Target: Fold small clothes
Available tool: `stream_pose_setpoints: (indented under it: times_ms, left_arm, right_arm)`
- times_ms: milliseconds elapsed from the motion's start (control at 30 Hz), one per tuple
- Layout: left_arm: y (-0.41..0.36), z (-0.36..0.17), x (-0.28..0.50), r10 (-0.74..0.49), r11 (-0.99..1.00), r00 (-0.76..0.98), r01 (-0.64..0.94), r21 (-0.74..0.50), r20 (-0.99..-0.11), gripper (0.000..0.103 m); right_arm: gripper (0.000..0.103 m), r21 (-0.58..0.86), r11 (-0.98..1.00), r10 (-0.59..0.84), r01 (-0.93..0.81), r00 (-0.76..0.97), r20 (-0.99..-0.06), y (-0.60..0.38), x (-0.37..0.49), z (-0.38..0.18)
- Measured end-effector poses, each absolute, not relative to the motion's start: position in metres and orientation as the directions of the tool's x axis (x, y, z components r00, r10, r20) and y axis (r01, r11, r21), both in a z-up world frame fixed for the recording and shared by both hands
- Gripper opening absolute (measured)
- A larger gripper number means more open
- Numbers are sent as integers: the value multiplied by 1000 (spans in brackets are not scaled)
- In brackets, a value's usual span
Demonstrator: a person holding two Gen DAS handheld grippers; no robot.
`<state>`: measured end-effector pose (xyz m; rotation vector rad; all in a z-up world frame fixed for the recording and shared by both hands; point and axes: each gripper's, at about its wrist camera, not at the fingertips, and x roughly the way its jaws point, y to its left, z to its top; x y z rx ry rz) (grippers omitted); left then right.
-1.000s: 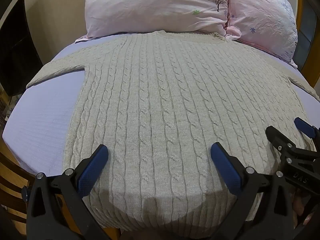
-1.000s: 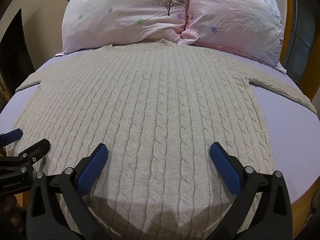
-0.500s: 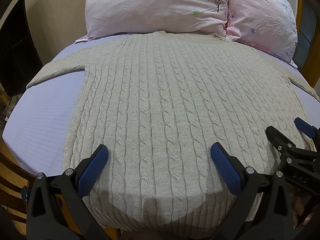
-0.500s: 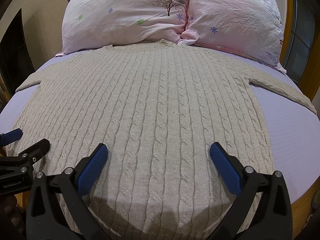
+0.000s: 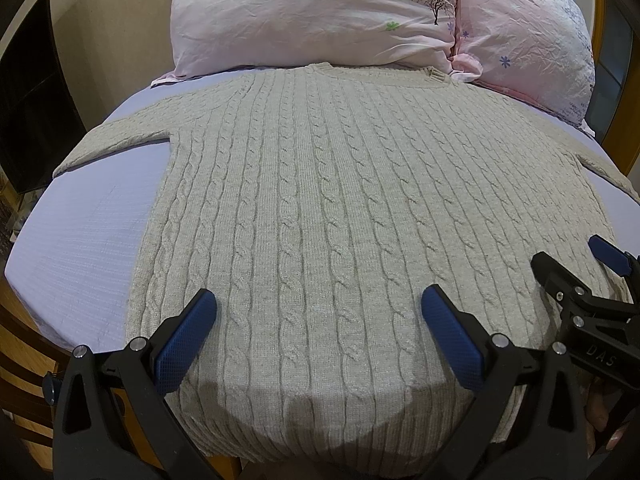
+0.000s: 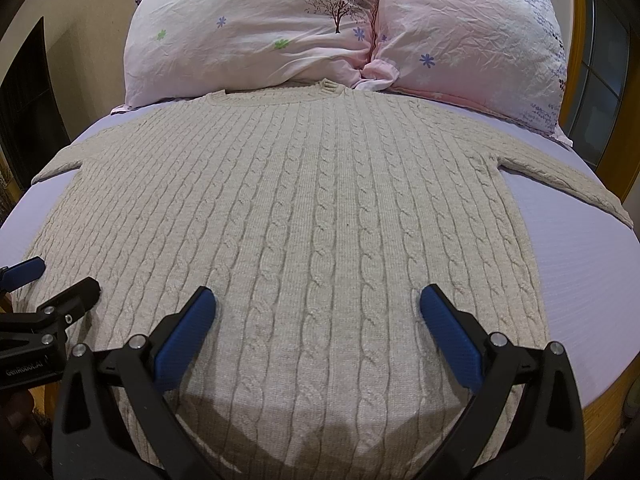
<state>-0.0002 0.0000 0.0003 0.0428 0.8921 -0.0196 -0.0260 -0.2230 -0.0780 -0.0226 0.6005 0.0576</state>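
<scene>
A beige cable-knit sweater (image 5: 320,208) lies flat on the lavender bed sheet (image 5: 92,232), collar at the far end, both sleeves spread out sideways. It also shows in the right wrist view (image 6: 312,220). My left gripper (image 5: 318,312) is open and empty, hovering over the sweater's hem, left of its middle. My right gripper (image 6: 318,312) is open and empty over the hem, right of its middle. The right gripper also shows at the right edge of the left wrist view (image 5: 580,268). The left gripper shows at the left edge of the right wrist view (image 6: 48,284).
Two pink floral pillows (image 5: 312,20) (image 6: 472,32) lean at the head of the bed, touching the collar. Bare sheet (image 6: 580,272) lies on both sides of the sweater. A wooden bed frame (image 6: 600,412) edges the mattress. A dark panel (image 5: 28,92) stands at the left.
</scene>
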Motion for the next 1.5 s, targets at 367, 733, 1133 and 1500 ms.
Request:
stream_pose_setpoints:
  times_ms: [367,733,1133,1500]
  left_arm:
    - [0,0,0,1,999,629,35,29,-777,102]
    - [0,0,0,1,999,630,35,30,-777,102]
    - [0,0,0,1,999,631,35,30,-776,102]
    - [0,0,-1,1,999,635,35,30,-773,102]
  right_arm:
    - [101,-5,998,47,-61,824,-565,-223,-27,-77]
    - [101,-4,998,47,-60,824,-564,-224,-28,-77]
    - [101,-5,998,45,-59,821,-569,-222,-30,-79]
    - [101,-12,997,54,-74,818,-572,-224,-32,-78]
